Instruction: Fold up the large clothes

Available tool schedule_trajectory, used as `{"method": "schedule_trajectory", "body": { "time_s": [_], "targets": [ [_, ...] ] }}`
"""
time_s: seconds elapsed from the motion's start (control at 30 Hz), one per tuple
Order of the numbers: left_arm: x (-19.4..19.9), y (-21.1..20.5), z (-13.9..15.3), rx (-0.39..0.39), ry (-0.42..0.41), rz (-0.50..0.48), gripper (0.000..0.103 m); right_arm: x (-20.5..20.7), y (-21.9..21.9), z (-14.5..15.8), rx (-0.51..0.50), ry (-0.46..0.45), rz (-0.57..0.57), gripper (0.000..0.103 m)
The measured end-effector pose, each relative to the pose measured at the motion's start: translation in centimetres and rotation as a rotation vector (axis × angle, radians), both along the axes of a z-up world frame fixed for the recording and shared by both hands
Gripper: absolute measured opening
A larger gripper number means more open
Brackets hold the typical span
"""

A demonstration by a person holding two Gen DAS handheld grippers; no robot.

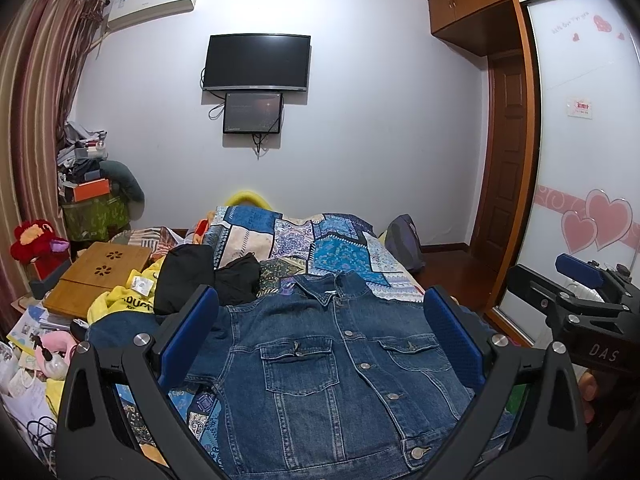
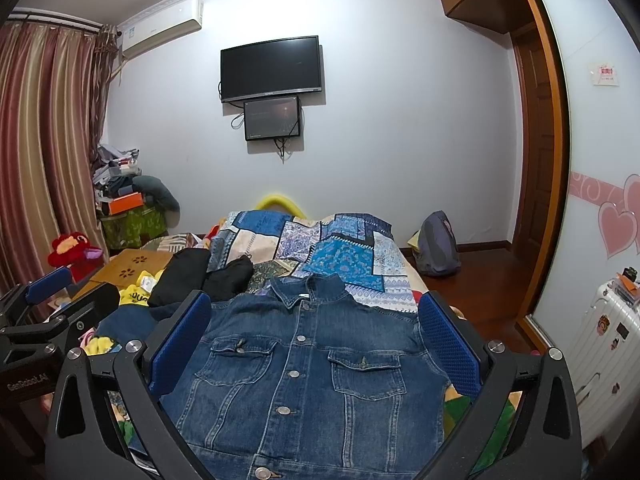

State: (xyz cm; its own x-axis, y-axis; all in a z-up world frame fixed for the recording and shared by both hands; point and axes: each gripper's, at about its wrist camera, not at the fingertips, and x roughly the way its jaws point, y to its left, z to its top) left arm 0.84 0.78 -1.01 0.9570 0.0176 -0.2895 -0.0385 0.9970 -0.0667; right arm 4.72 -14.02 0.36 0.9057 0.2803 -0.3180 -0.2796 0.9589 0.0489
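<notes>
Garment: denim jacket (image 1: 340, 368) (image 2: 308, 372), buttoned, front side up, collar toward the far wall, spread flat on the near part of the bed.
Bed cover: patchwork quilt (image 1: 320, 248) (image 2: 332, 248) in blue and cream, lying under the jacket and reaching toward the foot of the bed.
Left gripper (image 1: 320, 348): jaws spread wide, blue pads either side of the jacket's chest in its own view, holding nothing; seen from the right wrist camera at the left edge (image 2: 48, 308).
Right gripper (image 2: 316, 344): jaws likewise wide apart above the jacket, nothing between them; seen at the right edge of the left wrist view (image 1: 576, 280).
Beside the jacket, left: black clothes (image 1: 208, 280) (image 2: 208, 272), yellow garment (image 1: 120, 304), wooden lap table (image 1: 100, 276).
Far wall: television (image 1: 256, 62) (image 2: 272, 68) with a smaller screen (image 1: 252, 112) beneath.
</notes>
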Motion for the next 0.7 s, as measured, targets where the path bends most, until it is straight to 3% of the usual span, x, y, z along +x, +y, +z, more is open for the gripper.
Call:
{"method": "schedule_trajectory", "body": {
  "time_s": [0.4,0.7],
  "targets": [
    [1.3,0.9,-0.1,-0.008,0.025,0.017,0.103,1.6,0.3,-0.5,-0.014,0.04,0.007,0.103],
    [4.7,4.9,-1.3,-0.04,0.076,0.09,0.103,4.8,1.5,-0.8,-0.04,0.07,0.02,0.103]
  ]
}}
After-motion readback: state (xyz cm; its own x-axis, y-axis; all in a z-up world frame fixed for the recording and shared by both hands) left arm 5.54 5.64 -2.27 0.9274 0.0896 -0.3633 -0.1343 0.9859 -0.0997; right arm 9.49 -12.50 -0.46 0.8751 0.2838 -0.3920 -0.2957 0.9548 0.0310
